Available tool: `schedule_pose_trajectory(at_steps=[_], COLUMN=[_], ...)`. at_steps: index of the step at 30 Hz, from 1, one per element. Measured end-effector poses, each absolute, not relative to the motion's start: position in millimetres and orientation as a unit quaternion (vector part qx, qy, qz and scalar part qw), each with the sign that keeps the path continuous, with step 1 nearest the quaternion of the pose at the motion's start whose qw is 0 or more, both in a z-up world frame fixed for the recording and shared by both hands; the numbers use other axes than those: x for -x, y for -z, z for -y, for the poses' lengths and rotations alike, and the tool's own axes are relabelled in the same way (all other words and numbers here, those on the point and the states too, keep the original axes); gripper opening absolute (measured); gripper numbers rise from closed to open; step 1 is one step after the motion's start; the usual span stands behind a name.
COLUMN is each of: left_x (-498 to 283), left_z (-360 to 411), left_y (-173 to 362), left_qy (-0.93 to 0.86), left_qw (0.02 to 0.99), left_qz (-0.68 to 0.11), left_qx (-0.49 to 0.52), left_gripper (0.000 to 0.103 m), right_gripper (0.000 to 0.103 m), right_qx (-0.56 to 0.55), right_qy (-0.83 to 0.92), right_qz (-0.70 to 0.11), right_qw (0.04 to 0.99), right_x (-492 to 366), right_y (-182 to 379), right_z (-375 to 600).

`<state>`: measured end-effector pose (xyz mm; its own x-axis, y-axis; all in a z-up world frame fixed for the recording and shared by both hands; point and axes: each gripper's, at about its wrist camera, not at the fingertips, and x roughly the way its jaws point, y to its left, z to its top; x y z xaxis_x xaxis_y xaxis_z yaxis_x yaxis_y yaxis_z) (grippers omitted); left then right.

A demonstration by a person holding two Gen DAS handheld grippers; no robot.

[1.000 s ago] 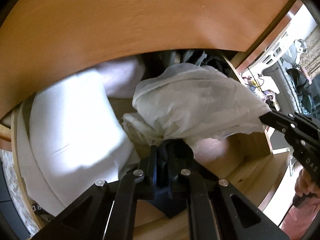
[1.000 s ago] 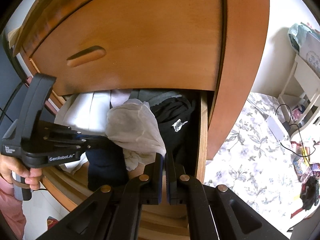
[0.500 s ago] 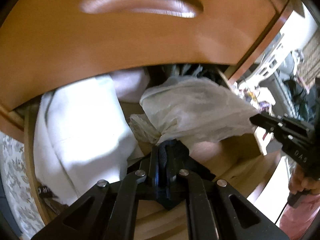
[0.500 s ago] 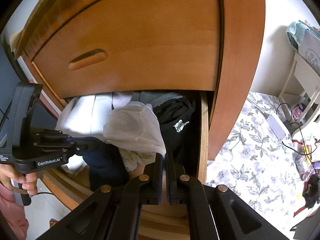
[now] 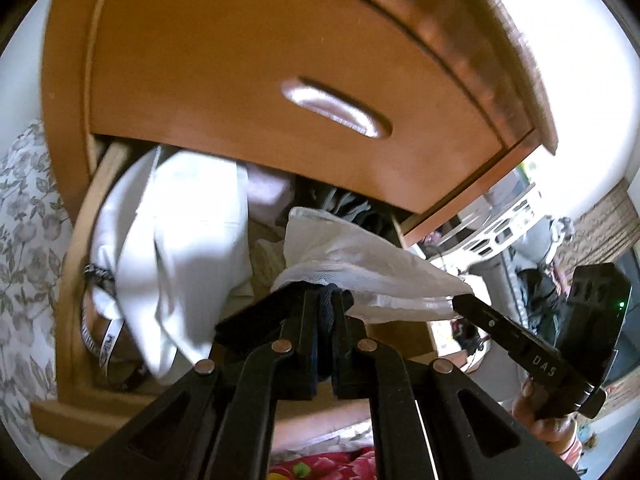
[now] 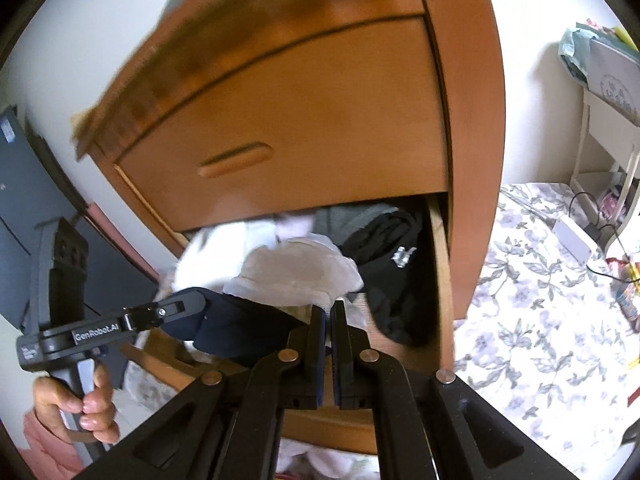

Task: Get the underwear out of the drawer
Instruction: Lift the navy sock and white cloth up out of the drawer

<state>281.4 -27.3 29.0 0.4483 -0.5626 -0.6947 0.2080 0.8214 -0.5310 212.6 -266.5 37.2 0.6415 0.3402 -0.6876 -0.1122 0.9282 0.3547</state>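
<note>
The open drawer (image 5: 74, 280) (image 6: 439, 280) is stuffed with clothes. My left gripper (image 5: 327, 300) (image 6: 200, 305) is shut on a dark navy piece of underwear (image 5: 329, 320) (image 6: 236, 326), which hangs bunched over the drawer's front. A white mesh cloth (image 5: 360, 268) (image 6: 300, 272) lies draped over the navy piece. My right gripper (image 6: 329, 312) (image 5: 460, 302) is shut on a corner of it, and the cloth is pulled to a point at the tips. A hand (image 6: 86, 404) holds the left gripper's handle.
Folded white garments (image 5: 176, 248) fill the drawer's left half and black clothes (image 6: 392, 276) the right. The closed upper drawer front (image 5: 280, 80) with a recessed handle (image 5: 336, 108) overhangs it. A floral bedspread (image 6: 532, 320) lies to the right, with a white side table (image 6: 604, 120) beyond.
Both grippers have drawn back and up from the drawer. The navy underwear has come up with the left gripper, and the white cloth is stretched between the two. The upper drawer's handle now shows.
</note>
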Motion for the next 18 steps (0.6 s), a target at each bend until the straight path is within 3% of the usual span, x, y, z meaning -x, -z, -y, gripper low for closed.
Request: schedule_pose_trajectory(at_steps=[18], left_x=[-225], left_z=[-23], left_y=[-81], left_qy=[0.204], left_qw=[0.855], left_qz=[-0.416], left_qx=[0.235], left_gripper=[0.004], right_gripper=[0.003], right_qx=[-0.15], right_qy=[-0.104], right_qz=[-0.343], right_qw=[0.921], right_x=[-150], right_y=[-104], right_z=[277])
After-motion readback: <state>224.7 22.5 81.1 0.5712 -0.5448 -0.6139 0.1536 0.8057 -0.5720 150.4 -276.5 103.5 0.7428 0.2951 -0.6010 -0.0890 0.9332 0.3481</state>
